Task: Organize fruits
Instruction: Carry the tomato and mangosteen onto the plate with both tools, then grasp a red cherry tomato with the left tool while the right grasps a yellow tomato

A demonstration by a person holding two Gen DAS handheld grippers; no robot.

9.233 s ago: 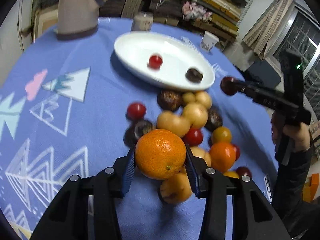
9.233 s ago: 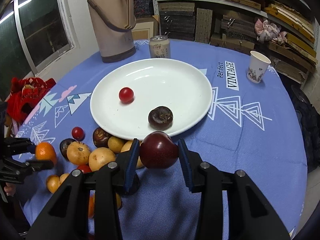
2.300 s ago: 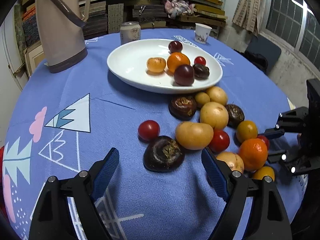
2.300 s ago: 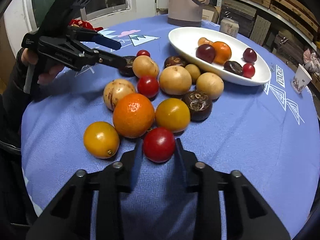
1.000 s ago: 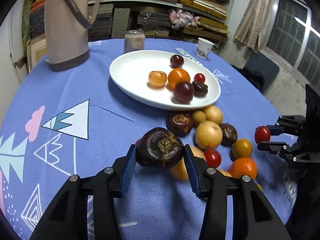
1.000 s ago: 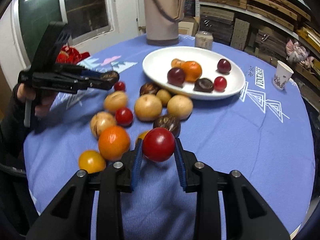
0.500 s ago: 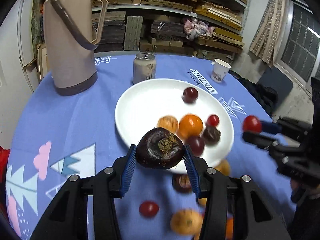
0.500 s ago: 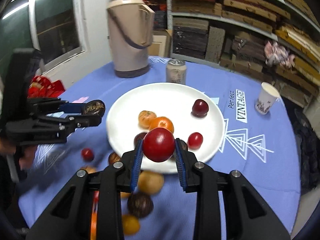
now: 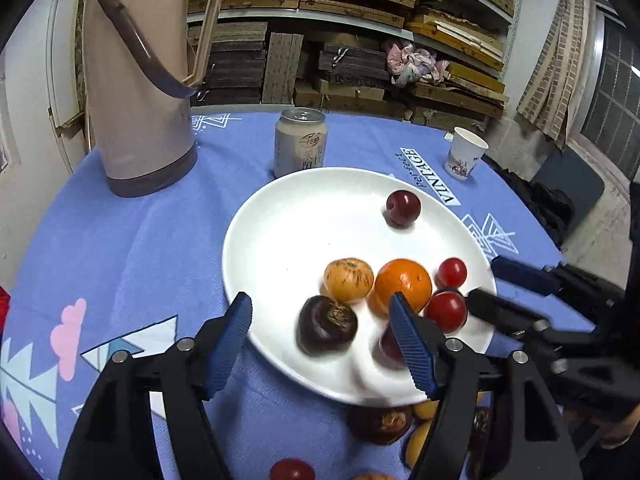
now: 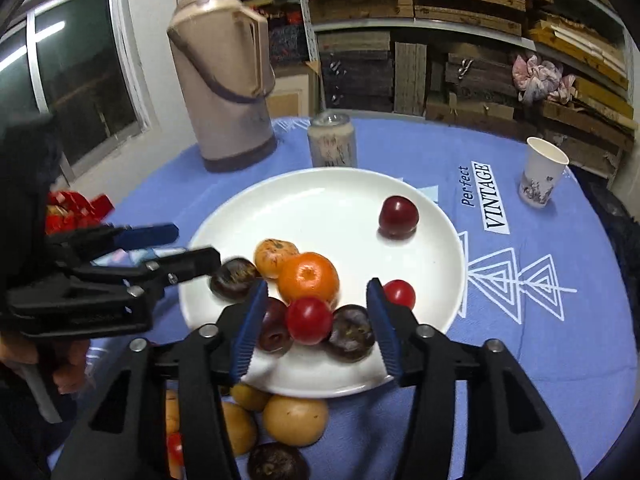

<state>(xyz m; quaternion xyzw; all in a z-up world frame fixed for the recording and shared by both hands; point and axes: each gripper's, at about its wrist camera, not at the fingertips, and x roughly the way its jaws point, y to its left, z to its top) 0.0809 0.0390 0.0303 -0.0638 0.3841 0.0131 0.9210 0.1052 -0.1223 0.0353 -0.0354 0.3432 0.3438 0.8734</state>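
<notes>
While both grippers' jaws are held apart over the white plate (image 9: 280, 216), the dark fruit (image 9: 327, 325) and red tomato (image 10: 309, 320) lying on it could be rolled off its near rim if bumped.

fruits (image 10: 308, 276) on plate (image 10: 320, 208) | can (image 10: 331, 140) behind plate | thermos (image 10: 224, 96) left of can

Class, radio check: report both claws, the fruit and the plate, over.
Left claw open, dark fruit on white plate. Right claw open, red tomato on plate. More fruit waits on the cloth. Nothing blocking.
</notes>
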